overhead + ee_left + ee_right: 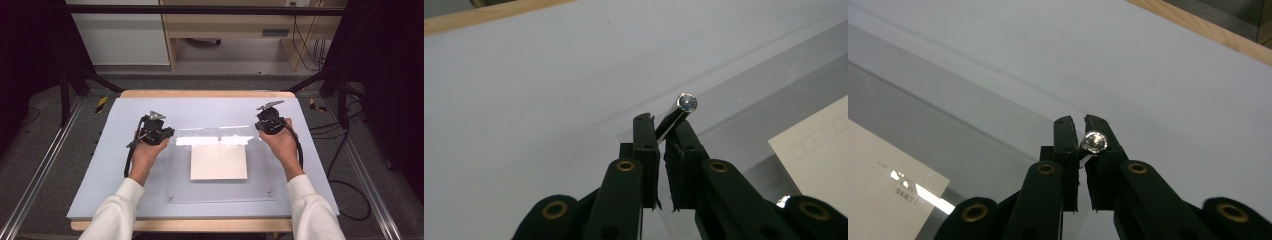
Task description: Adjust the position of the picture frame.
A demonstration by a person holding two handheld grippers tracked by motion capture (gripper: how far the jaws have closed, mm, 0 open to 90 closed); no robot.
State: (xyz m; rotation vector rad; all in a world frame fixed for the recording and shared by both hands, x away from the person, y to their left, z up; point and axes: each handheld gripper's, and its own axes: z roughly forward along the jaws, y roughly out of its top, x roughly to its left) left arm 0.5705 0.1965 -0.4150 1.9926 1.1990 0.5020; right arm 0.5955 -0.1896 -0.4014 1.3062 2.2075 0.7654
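A clear plastic plate (220,187) lies on the pale blue table mat (115,165), with a white sheet of paper (218,162) under it. Its far edge glares white and looks raised. At the plate's far left corner my left gripper (169,134) (663,125) is shut on a shiny metal stud (686,103). My right gripper (258,127) (1079,125) is shut on the matching stud (1096,141) at the far right corner. The plate's edge (744,100) (948,125) runs off beside each pair of jaws.
Small metal screws (170,198) (269,191) mark the plate's near corners. The mat sits on a wooden tabletop (207,93). Black frame bars (200,10) cross overhead, metal rails run along both sides, and cables (345,150) lie on the floor at the right.
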